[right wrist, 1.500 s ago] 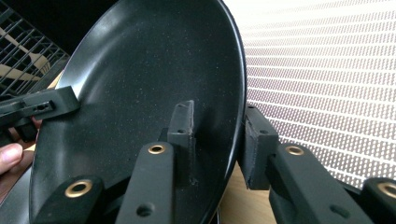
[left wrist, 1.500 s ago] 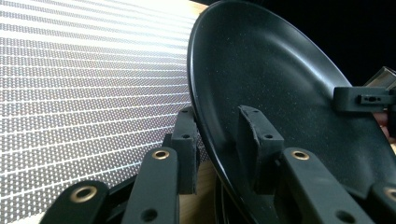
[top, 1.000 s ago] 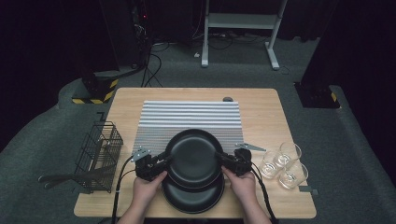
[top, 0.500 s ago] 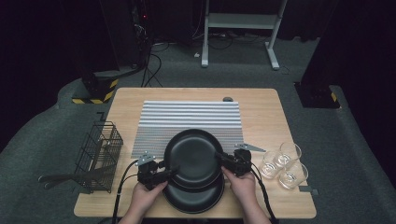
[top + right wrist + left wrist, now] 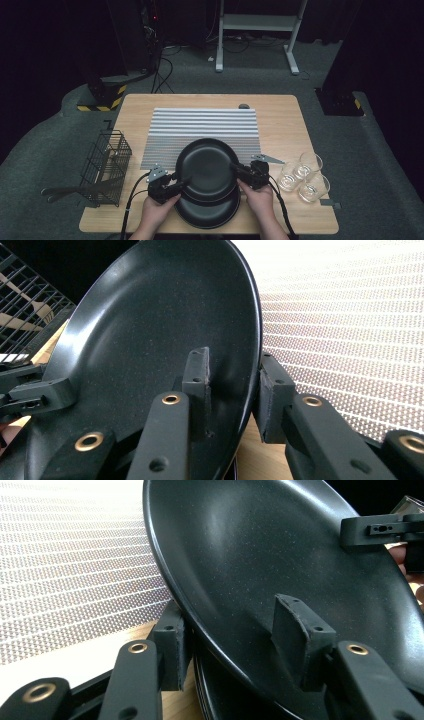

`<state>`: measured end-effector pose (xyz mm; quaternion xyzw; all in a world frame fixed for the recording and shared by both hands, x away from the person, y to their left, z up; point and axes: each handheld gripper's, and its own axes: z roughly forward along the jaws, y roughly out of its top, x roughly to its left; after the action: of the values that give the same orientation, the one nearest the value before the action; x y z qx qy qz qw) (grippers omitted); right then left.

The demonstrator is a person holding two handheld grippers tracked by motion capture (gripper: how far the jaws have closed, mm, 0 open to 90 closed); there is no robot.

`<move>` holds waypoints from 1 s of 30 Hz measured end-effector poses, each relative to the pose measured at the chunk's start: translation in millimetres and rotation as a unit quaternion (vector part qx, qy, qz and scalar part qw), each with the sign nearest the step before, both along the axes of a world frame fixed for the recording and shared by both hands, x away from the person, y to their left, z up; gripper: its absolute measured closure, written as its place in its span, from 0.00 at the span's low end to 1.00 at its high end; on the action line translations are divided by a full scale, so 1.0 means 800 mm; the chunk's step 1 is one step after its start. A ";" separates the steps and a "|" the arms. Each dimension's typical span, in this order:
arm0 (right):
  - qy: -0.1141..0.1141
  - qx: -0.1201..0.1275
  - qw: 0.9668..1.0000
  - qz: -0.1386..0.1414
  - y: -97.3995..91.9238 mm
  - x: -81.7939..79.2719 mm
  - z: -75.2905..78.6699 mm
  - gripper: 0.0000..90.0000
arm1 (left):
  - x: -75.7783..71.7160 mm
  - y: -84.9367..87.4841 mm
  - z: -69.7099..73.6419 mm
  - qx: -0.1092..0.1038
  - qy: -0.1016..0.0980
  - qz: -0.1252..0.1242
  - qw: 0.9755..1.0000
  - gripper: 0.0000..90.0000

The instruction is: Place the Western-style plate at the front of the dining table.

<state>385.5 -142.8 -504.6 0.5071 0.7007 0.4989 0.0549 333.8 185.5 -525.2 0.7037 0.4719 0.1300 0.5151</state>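
Left gripper (image 5: 181,183) fingers lately closing.

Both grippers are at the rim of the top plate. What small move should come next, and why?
Probably close the left gripper firmly first: its jaws have just been closing astride the top plate's rim, with a gap at one pad. The right gripper already clamps the opposite rim.

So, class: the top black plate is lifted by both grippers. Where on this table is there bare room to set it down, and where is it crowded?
The striped mat behind the top black plate lies bare, as does the wood strip between the mat and the wire basket. Crowded: the right edge with the glasses, and the near edge with the lower plate.
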 end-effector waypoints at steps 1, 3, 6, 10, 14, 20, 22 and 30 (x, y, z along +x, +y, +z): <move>0.000 -0.001 1.000 0.000 0.000 0.000 0.000 0.79 | 0.000 0.000 0.000 0.000 -0.001 0.001 1.000 0.57; -0.001 -0.006 1.000 0.001 0.001 -0.001 0.001 0.78 | -0.001 0.000 0.000 0.000 -0.001 0.002 1.000 0.57; -0.007 -0.022 1.000 0.007 0.002 -0.002 0.001 0.72 | -0.001 0.000 0.000 -0.001 -0.001 0.002 1.000 0.57; -0.001 -0.032 0.999 0.014 0.001 -0.003 0.001 0.64 | -0.001 0.000 0.000 -0.001 -0.001 0.003 1.000 0.58; 0.004 -0.023 1.000 0.021 -0.003 -0.010 0.004 0.56 | -0.001 0.000 0.000 -0.002 -0.001 0.004 1.000 0.58; -0.013 -0.030 0.999 0.019 -0.009 -0.032 0.004 0.51 | -0.001 0.000 -0.001 -0.002 -0.002 0.004 1.000 0.58; -0.023 -0.032 0.999 0.026 -0.007 -0.038 0.002 0.50 | -0.001 0.000 -0.001 -0.003 -0.001 0.004 1.000 0.58; -0.032 -0.048 0.998 0.011 0.000 -0.052 -0.007 0.55 | -0.001 0.001 -0.001 -0.005 -0.001 0.005 1.000 0.59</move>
<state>343.9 -142.8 -509.8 0.4799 0.7272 0.4813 0.0964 332.6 186.0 -525.7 0.6983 0.4759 0.1308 0.5185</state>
